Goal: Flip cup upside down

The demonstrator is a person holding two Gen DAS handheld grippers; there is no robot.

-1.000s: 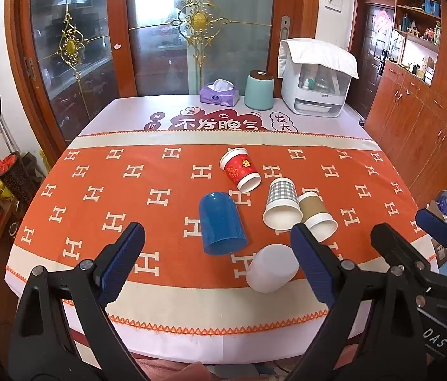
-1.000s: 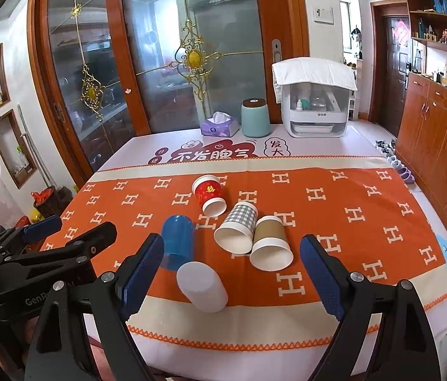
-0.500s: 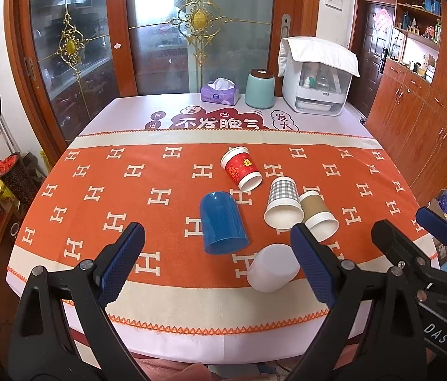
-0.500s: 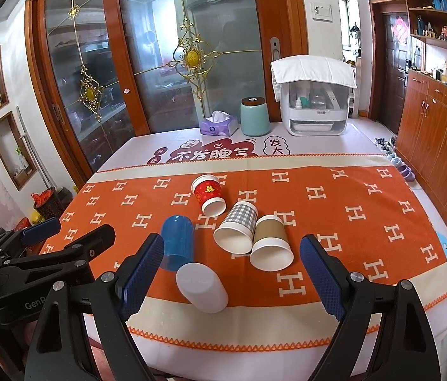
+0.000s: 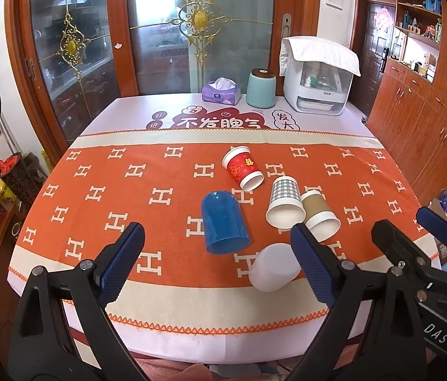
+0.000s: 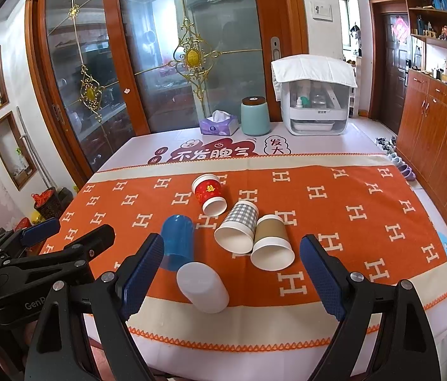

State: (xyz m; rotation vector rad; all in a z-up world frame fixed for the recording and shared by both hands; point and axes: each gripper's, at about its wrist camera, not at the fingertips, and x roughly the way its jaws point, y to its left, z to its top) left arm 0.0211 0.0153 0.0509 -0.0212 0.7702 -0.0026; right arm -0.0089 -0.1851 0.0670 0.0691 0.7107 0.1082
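Note:
Several cups lie on their sides on the orange tablecloth: a blue plastic cup, a white plastic cup, a red paper cup, a checked paper cup and a brown paper cup. They also show in the right wrist view: blue, white, red, checked, brown. My left gripper is open and empty, near the table's front edge. My right gripper is open and empty, to its right.
At the table's far end stand a purple tissue box, a teal canister and a white appliance under a cloth. Glass doors stand behind; wooden cabinets line the right. A dark basket sits on the floor at left.
Both grippers have shifted very slightly; the cups have not moved.

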